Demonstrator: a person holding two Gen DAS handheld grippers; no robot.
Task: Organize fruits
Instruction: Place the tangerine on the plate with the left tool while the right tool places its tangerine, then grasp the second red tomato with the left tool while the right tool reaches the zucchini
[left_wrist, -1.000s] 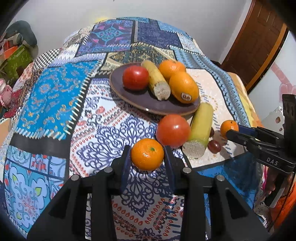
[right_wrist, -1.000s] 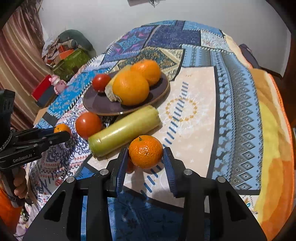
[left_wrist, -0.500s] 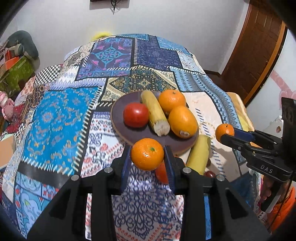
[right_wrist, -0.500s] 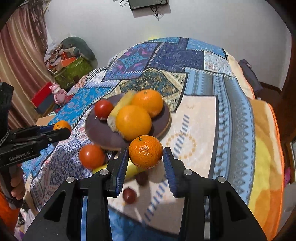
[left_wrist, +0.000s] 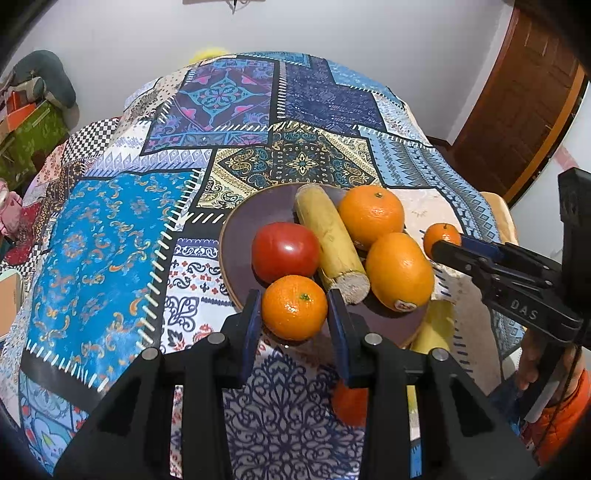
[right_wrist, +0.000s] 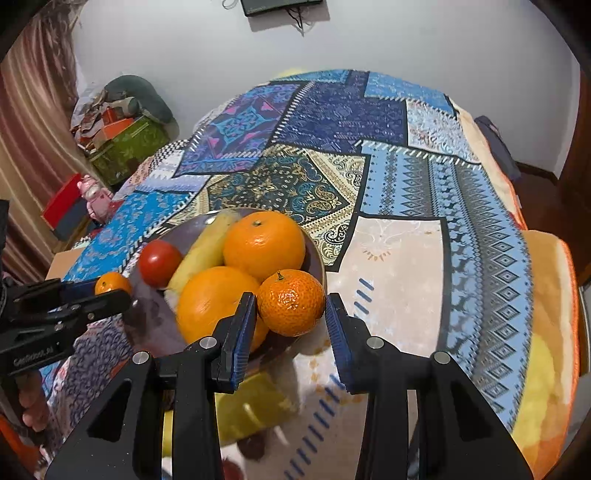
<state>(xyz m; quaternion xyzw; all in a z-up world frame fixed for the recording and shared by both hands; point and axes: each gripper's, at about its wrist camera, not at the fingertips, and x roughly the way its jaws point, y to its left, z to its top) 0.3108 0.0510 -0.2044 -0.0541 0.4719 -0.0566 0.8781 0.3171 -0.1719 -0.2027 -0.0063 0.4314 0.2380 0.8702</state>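
Note:
My left gripper (left_wrist: 294, 308) is shut on a small mandarin (left_wrist: 294, 307), held above the near rim of the dark plate (left_wrist: 243, 225). My right gripper (right_wrist: 290, 309) is shut on another mandarin (right_wrist: 291, 302), held above the plate's right side (right_wrist: 317, 262). On the plate lie a tomato (left_wrist: 285, 252), a yellow corn cob (left_wrist: 330, 245) and two large oranges (left_wrist: 371, 216) (left_wrist: 399, 270). The right gripper with its mandarin (left_wrist: 441, 236) shows at the right of the left wrist view. The left gripper's mandarin (right_wrist: 112, 283) shows at the left of the right wrist view.
A second tomato (left_wrist: 349, 402) and a second corn cob (left_wrist: 434, 328) lie on the patchwork cloth (left_wrist: 110, 240) below the grippers. Small dark fruits (right_wrist: 255, 445) lie near the corn. Boxes and clutter (right_wrist: 122, 140) stand beyond the table's left. A wooden door (left_wrist: 517, 110) is at the right.
Both grippers, each still holding its mandarin, have risen and moved forward from the cloth near the loose tomato and corn to over the plate.

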